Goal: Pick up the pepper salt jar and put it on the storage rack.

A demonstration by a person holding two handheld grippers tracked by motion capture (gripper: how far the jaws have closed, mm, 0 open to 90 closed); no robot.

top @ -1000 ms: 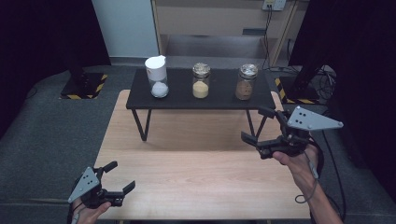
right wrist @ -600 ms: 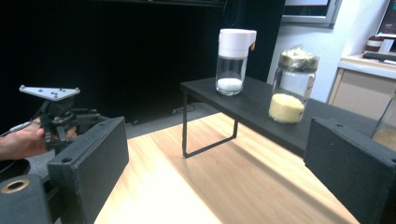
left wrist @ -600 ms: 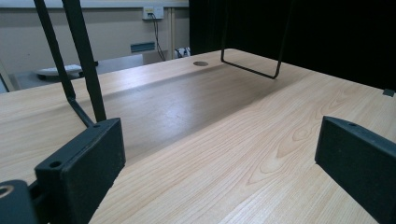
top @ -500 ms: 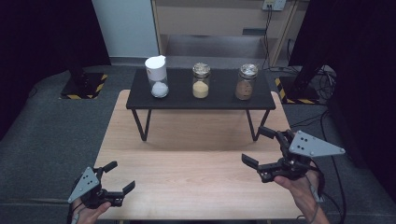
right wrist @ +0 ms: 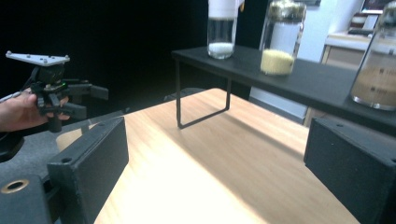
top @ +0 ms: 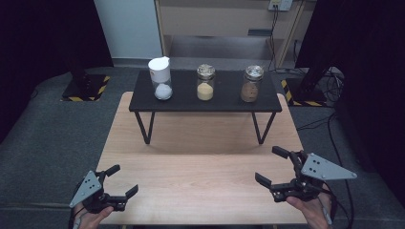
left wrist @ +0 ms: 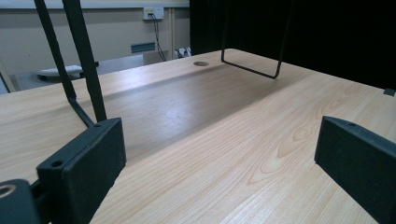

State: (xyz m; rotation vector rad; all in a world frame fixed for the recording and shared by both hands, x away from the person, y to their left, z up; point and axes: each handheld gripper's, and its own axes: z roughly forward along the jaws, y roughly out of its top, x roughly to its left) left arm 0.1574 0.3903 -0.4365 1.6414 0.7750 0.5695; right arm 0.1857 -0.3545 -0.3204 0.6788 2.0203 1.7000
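My left gripper hovers open over the front left corner of the wooden table, with nothing between its jaws. At the front right my right gripper is open and empty too, facing the black stand. Three jars stand on that stand: a white-lidded jar of white powder, a jar of yellow grains and a jar of brown grains. In the right gripper view the same jars appear: white, yellow, brown. The left gripper shows there far to the left.
The stand's thin black wire legs rise from the tabletop. Grey carpet surrounds the table. Black posts with striped bases stand behind it, and cables run along the floor on the right.
My right gripper has come down and back toward the table's front edge, still open. The left gripper has stayed where it was.
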